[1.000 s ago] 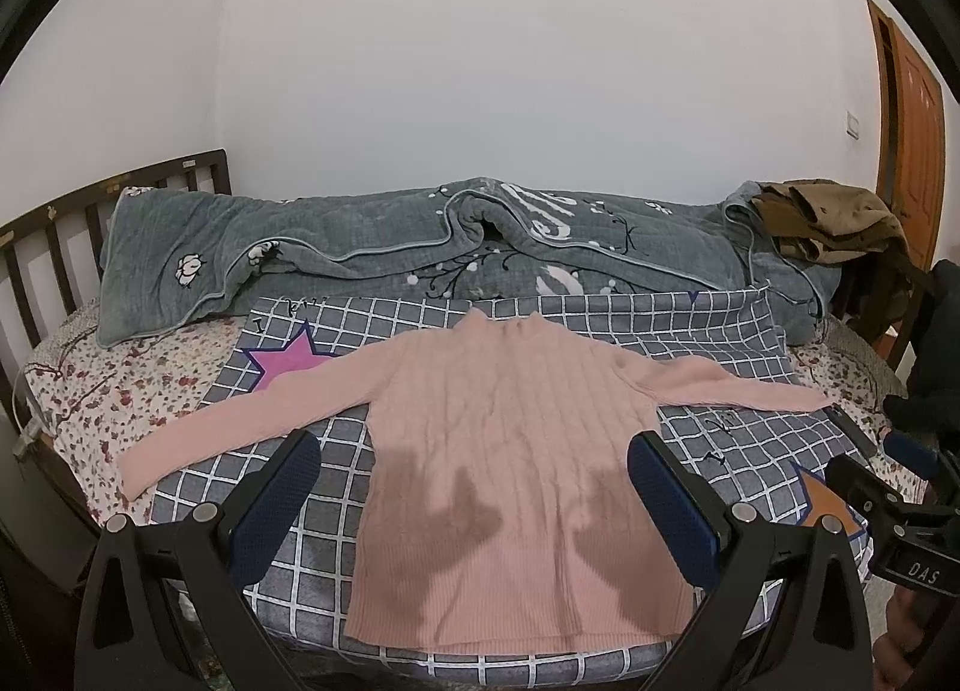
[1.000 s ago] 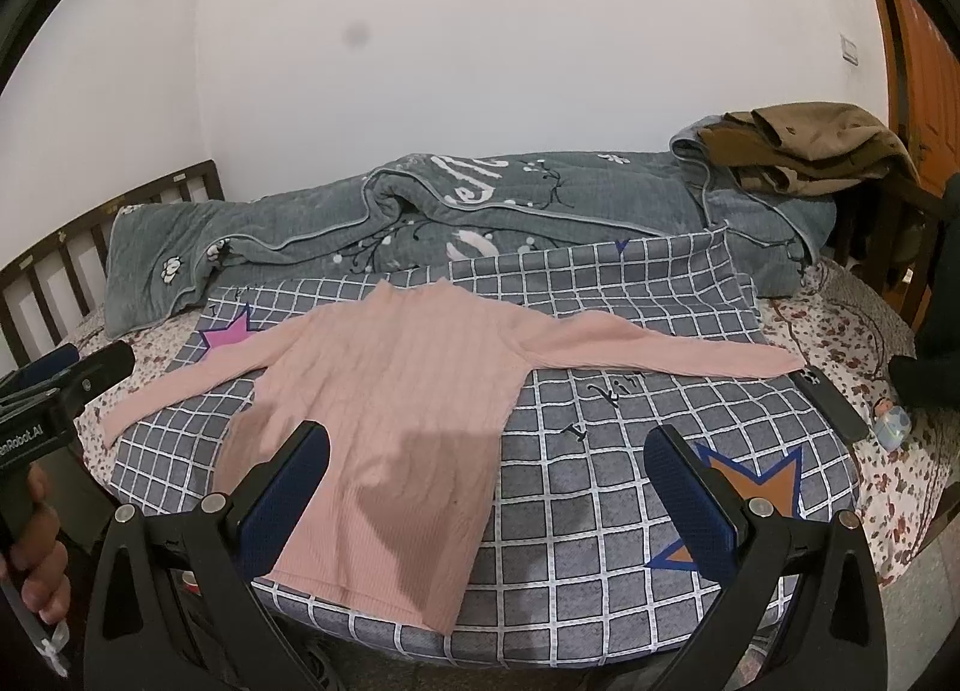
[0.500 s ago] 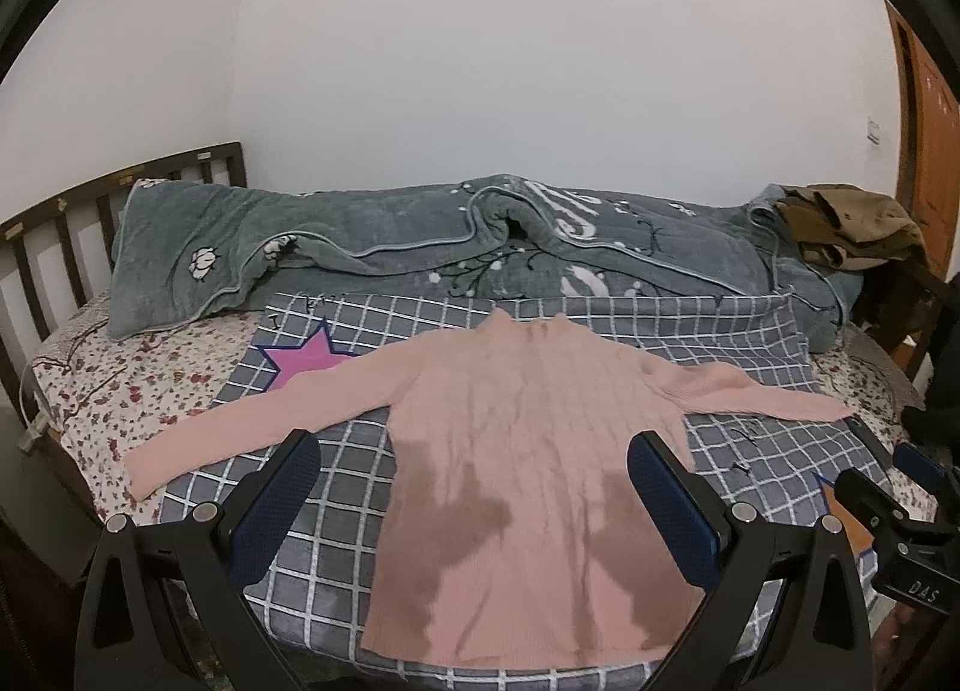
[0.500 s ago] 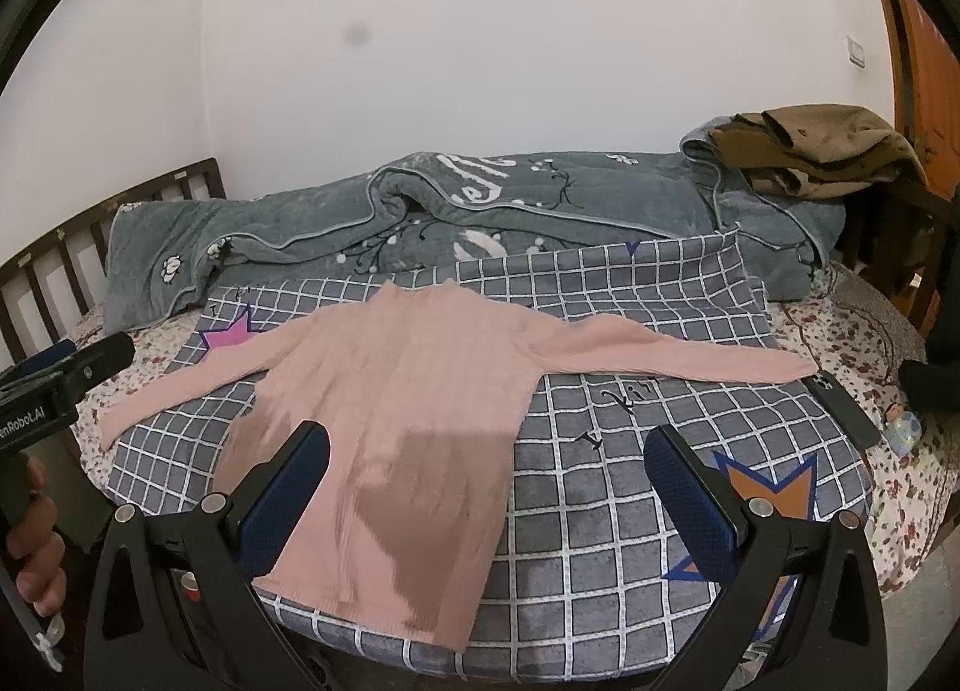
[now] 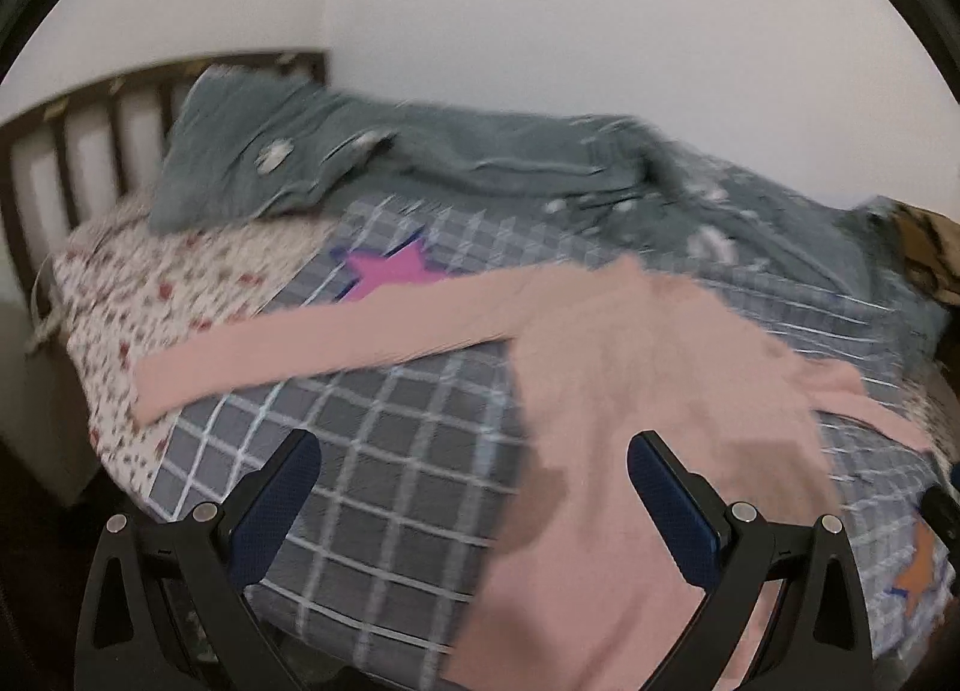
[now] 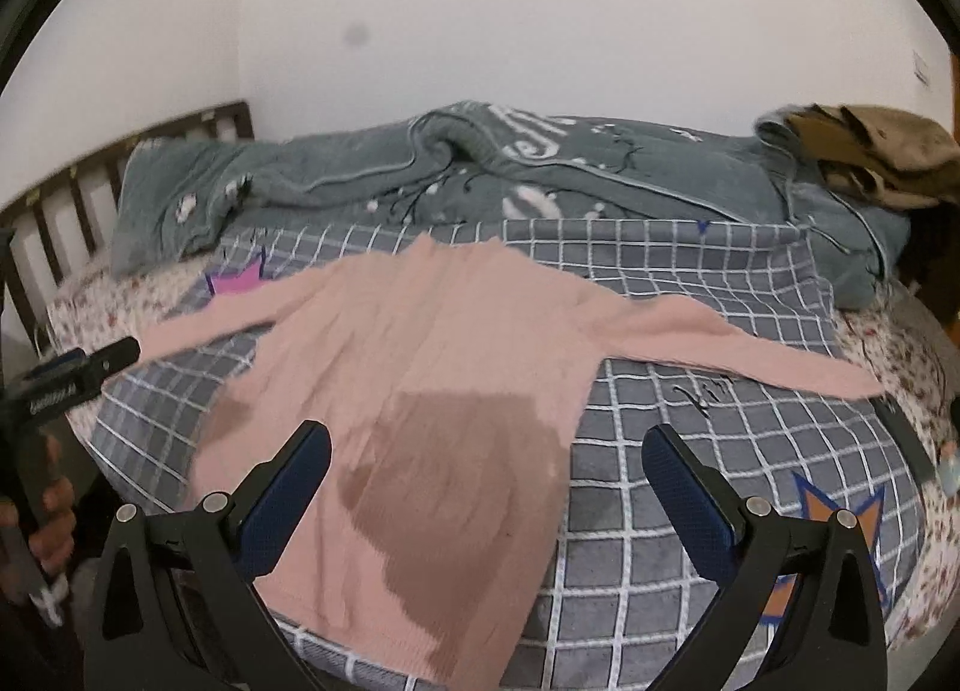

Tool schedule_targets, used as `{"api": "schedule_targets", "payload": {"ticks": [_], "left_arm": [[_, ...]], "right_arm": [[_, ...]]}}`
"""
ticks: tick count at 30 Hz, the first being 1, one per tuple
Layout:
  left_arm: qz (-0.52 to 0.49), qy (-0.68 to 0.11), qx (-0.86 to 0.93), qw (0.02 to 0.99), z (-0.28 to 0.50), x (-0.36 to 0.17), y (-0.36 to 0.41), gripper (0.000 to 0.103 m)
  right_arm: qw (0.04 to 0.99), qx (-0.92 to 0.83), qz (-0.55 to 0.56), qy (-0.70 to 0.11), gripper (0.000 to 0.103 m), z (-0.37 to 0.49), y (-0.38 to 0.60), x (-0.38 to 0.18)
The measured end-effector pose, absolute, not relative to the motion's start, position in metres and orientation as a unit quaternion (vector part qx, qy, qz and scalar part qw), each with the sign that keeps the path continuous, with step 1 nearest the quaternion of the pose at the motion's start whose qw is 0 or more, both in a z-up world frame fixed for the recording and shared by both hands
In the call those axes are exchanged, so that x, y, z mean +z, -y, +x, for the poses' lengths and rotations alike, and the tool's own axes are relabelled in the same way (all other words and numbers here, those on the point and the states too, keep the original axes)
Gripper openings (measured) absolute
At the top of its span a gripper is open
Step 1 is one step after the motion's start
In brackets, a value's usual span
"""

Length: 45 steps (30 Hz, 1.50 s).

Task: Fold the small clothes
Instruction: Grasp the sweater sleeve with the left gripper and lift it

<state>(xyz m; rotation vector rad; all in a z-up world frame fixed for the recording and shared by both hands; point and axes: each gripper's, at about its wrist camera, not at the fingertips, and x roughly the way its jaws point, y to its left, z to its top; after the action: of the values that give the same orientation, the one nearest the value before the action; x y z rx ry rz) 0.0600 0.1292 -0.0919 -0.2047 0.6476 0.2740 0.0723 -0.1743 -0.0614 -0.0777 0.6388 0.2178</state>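
White walls stand behind a bed with a gray checked blanket. On it the pink sweater lies flat, both sleeves spread out. No fold is made yet. The left gripper and right gripper hover above it, fingers wide apart, holding nothing.

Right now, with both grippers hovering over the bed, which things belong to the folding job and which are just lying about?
Job:
- pink sweater, spread flat, unfolded
- left gripper, open, empty
- right gripper, open, empty
- checked blanket under the sweater

Lying about:
- grey quilt, bunched by the wall
- brown clothes
- floral sheet
- headboard
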Motion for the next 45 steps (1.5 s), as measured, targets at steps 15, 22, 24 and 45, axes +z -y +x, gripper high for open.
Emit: {"api": "schedule_targets", "payload": {"ticks": [15,22,24,45], "left_arm": [[-0.261,-0.337,0.215,0.879,0.091,-0.178,-0.289,0.100],[-0.377,-0.311,0.234,0.840,0.091,-0.204,-0.343,0.091],[-0.375,-0.309,0.247,0.838,0.093,-0.204,-0.349,0.081],[-0.133,-0.284,0.247,0.917,0.205,-0.072,-0.232,0.007]], "right_arm": [[0.928,0.144,-0.060,-0.337,0.096,0.140,0.137,-0.121],[0.924,0.152,-0.059,-0.345,0.096,0.165,0.142,-0.133],[0.924,0.146,-0.058,-0.349,0.096,0.171,0.146,-0.134],[0.936,0.120,0.039,-0.329,0.095,0.209,0.249,-0.132]]}}
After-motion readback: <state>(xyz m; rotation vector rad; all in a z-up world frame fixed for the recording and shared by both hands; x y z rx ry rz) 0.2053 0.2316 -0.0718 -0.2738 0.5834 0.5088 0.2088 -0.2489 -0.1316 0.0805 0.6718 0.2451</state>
